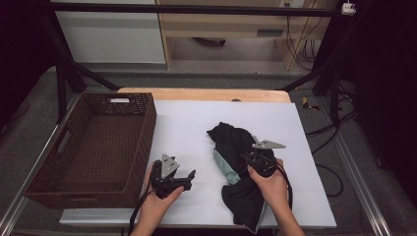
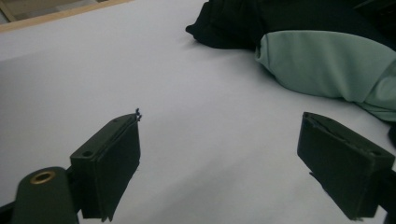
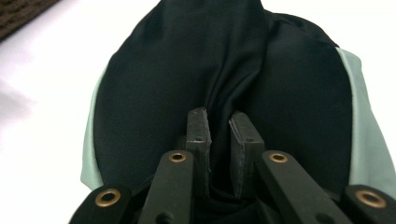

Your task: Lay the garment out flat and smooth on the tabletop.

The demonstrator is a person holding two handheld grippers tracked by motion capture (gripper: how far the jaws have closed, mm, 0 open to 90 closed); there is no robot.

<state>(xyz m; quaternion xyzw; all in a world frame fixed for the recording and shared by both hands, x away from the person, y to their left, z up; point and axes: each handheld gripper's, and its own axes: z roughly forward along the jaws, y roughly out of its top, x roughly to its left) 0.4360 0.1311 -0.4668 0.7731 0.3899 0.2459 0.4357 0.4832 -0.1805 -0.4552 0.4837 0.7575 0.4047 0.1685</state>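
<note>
1. The right gripper point(image 1: 257, 160) has its jaws drawn narrow on a pinched fold of the black garment point(image 3: 224, 70), near the middle of the heap. The right gripper view shows only a thin ridge of cloth between them. My judgement: so slim a bite could slide out once the cloth takes weight, and the garment would slump back onto the counter point(image 1: 192, 123).
2. The left gripper point(image 1: 181, 178) hovers with jaws wide and nothing between them, over bare counter just left of the garment. If it closes where it is, it would catch air; it needs to reach the pale green lining point(image 2: 322, 65) or a black edge first.
3. The garment lies crumpled on the right half of the counter, the green lining showing along its left side, its near end hanging toward the counter's front edge. Lifted from one point, it would likely trail and drag, or slip off that edge.
4. Farther left, the brown wicker basket point(image 1: 142, 142) stands just beside the white surface. A dangling hem could snag on its rough rim, likely leaving part of the garment draped outside.
</note>
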